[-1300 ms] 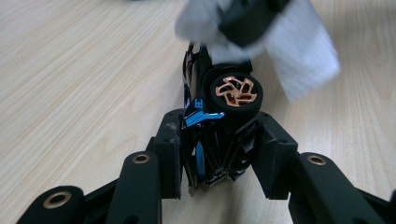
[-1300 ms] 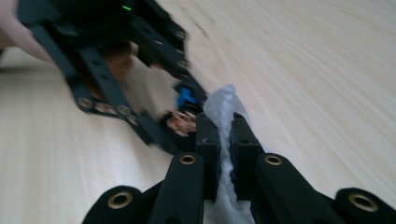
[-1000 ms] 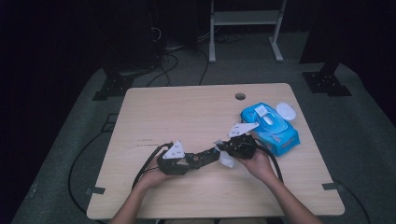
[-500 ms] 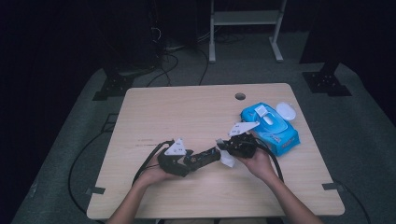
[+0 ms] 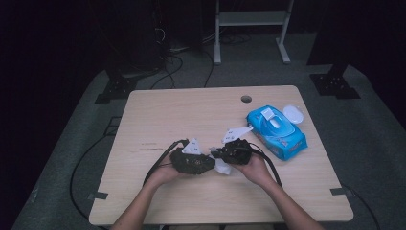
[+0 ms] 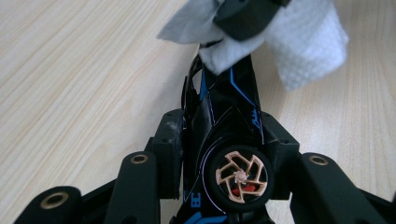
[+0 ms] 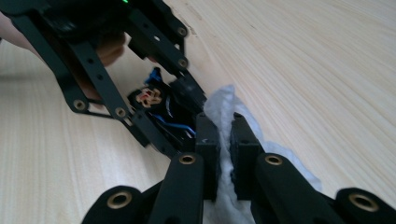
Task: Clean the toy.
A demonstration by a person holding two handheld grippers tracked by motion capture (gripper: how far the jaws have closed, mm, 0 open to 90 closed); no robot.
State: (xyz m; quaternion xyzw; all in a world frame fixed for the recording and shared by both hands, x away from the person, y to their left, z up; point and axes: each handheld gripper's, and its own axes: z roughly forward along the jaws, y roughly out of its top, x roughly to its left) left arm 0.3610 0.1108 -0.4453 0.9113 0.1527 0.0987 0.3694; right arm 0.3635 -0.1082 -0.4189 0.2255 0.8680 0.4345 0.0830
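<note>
A small black toy car (image 6: 229, 116) with blue lines and a gold-spoked wheel (image 6: 240, 175) sits between the jaws of my left gripper (image 5: 208, 163). Those jaws have just been closing and now press on the car's sides. My right gripper (image 7: 225, 135) is shut on a crumpled white wipe (image 7: 224, 105), with its jaws pointing at the car (image 7: 152, 98). The wipe (image 6: 303, 42) lies against the car's far end in the left gripper view. Both grippers meet tip to tip low over the table's front middle, where the wipe (image 5: 222, 166) hangs between them.
A blue wipe packet (image 5: 276, 132) with its white lid (image 5: 292, 114) flipped open lies on the wooden table (image 5: 191, 110) to the right of the hands. There is a round hole (image 5: 246, 99) near the far edge. Cables trail from both grippers.
Both hands have drawn a little closer together, the left moving right and the right moving left, bringing the wipe onto the car.
</note>
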